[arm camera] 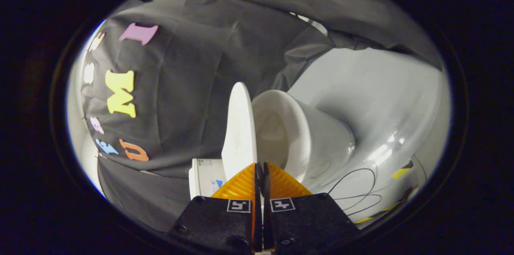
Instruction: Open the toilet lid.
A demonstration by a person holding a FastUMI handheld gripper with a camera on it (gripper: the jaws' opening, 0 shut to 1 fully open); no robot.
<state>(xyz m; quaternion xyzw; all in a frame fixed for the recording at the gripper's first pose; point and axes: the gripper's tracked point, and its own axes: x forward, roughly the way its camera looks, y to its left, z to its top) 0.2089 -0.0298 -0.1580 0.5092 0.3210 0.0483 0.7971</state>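
Note:
The white toilet lid (239,126) is lifted off the bowl (305,142) and I see it nearly edge-on, so the bowl's opening shows beside it. My gripper (261,165) is shut, its two fingers pressed together with only a thin dark line between them. The fingertips sit right at the lid's near edge, on the side facing the bowl. The lid's near end is hidden behind one finger (241,184). I cannot tell whether the tips touch the lid.
A white tank (204,178) with a small label sits behind the lid. The white floor (381,98) spreads around the bowl, with thin black cables (357,192) and bits of yellow tape (401,173) on it. Black cloth walls close in around the toilet.

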